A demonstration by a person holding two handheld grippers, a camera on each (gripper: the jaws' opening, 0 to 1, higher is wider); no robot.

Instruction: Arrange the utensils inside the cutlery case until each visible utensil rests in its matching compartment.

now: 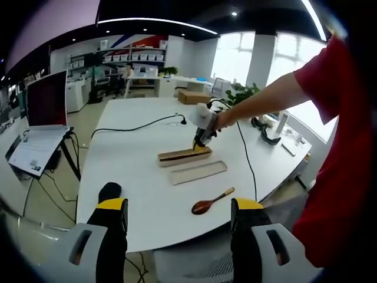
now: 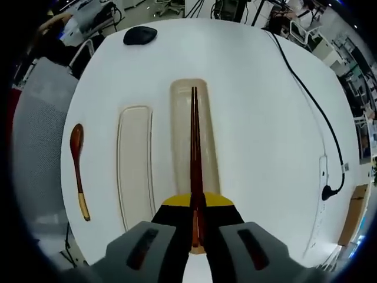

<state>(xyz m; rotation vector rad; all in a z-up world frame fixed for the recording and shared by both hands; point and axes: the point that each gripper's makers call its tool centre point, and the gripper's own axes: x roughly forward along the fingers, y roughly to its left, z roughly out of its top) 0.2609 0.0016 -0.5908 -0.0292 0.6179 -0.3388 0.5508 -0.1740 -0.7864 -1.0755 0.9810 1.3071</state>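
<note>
1. Here, in the right gripper view, a wooden spoon [image 2: 78, 168] lies leftmost on the white desk [image 2: 265, 135], well apart from the case.
2. Beside it rests the case lid [image 2: 135, 171] (its near end is cut off by the gripper).
3. Next, the open cutlery case [image 2: 194, 135] holds dark chopsticks [image 2: 194, 147] lengthwise.
4. The right gripper [image 2: 197, 227] has its jaws closed on the chopsticks' near ends.
5. In the left gripper view, the left gripper [image 1: 177, 215] hovers, jaws spread wide, gripping nothing.

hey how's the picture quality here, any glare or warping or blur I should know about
Left gripper view: bright windows blow out at upper right, and fisheye bends the white table. Right gripper view: even light, chopsticks sharp over the case; the right gripper looks soft up close, and the table rim curves strongly.
</note>
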